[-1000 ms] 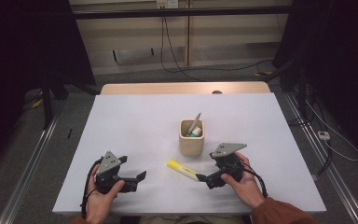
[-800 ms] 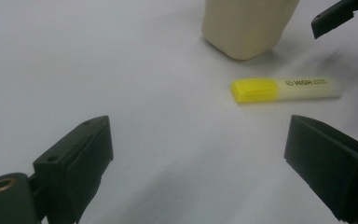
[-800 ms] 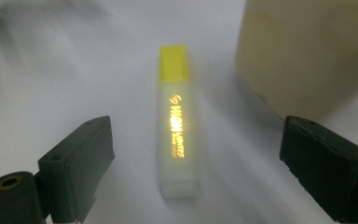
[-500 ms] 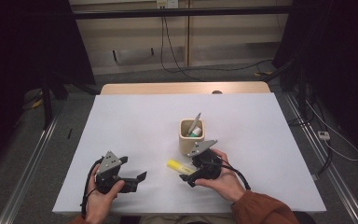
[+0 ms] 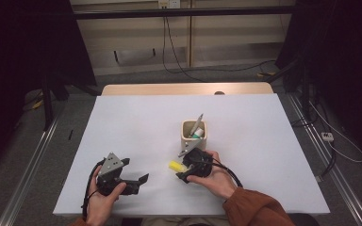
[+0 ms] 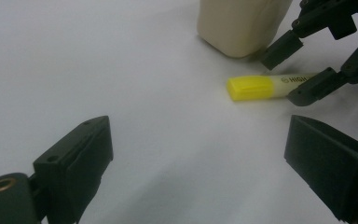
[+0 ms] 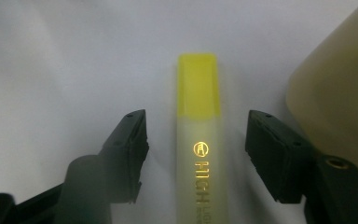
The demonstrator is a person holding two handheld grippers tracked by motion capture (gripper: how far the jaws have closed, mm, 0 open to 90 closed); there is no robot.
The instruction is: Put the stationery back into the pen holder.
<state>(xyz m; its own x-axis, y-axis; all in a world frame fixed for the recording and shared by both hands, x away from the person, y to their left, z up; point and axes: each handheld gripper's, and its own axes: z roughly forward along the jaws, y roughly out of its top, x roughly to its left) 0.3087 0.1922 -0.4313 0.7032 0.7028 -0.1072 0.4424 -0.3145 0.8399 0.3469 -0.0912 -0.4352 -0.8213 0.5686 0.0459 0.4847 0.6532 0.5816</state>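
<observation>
A yellow highlighter [image 5: 175, 166] [image 6: 265, 87] [image 7: 199, 140] lies flat on the white table [image 5: 136, 127], just in front of a beige cup [image 5: 193, 135] [image 6: 240, 23] that holds a pen and another marker. My right gripper [image 5: 182, 169] [image 7: 196, 144] is open, its two jaws astride the highlighter's body with a gap on each side. My left gripper [image 5: 139, 181] [image 6: 200, 163] rests open near the table's front edge, left of the highlighter, with nothing between its jaws.
The beige cup stands close on the right jaw's far side in the right gripper view [image 7: 340, 93]. A wooden strip [image 5: 184, 89] edges the table's far side. Cables [image 5: 179, 56] lie on the floor beyond.
My right gripper has slid left along the table and now straddles the highlighter, which has stayed in place. The left gripper has not moved.
</observation>
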